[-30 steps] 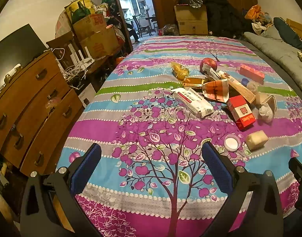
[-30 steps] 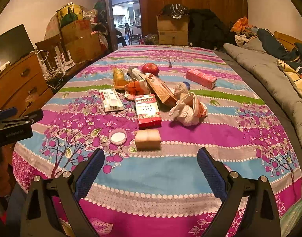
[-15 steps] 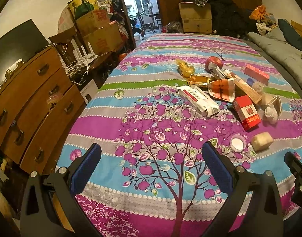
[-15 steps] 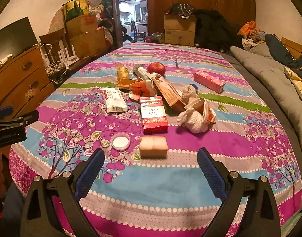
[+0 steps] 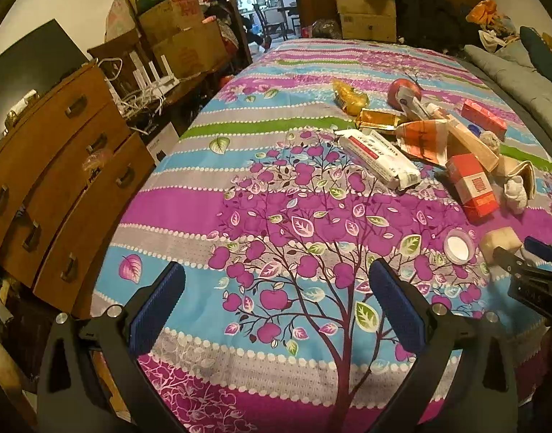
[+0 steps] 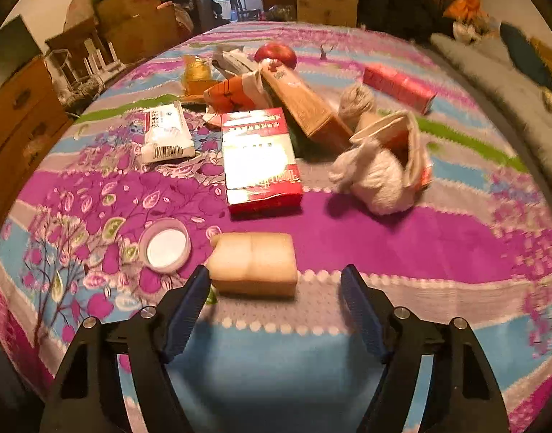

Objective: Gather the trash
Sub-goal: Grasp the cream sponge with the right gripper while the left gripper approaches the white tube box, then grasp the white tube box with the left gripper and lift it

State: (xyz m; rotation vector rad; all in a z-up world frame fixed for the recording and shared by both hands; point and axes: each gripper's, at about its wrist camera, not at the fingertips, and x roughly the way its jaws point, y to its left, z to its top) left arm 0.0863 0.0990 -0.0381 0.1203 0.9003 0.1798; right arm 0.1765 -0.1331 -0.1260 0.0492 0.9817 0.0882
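Right gripper (image 6: 274, 285) low in the right-wrist frame, down and in toward the trash since a second ago; pale block (image 6: 253, 264) now just beyond the fingertips, much larger in frame than before. Jaws just been closing, narrower than half a second ago, apart with nothing between them; left finger (image 6: 189, 306) close beside the block's lower left corner, touching or not cannot be told. Likely setting up for a first pick on the block; nothing collected yet.

Left gripper (image 5: 276, 306) low in the left-wrist frame, wide apart, empty, over bare bedspread (image 5: 276, 166); slightly nearer the spread than a second ago. Right gripper's tip visible at that frame's right edge, beside the block.

Left of the block, round lid (image 6: 164, 249), white inside. Beyond, centre frame, red box (image 6: 259, 160), white print on its near end, too blurred to read. Left of it, white packet (image 6: 166, 133) with barcode and small print, unreadable. Right of centre, crumpled paper wad (image 6: 378, 176). Further up, brown carton (image 6: 304, 104), orange wrapper (image 6: 232, 95), gold foil (image 6: 196, 70), apple (image 6: 276, 54); upper right, pink box (image 6: 398, 86), apart from the pile. No brand legible anywhere.
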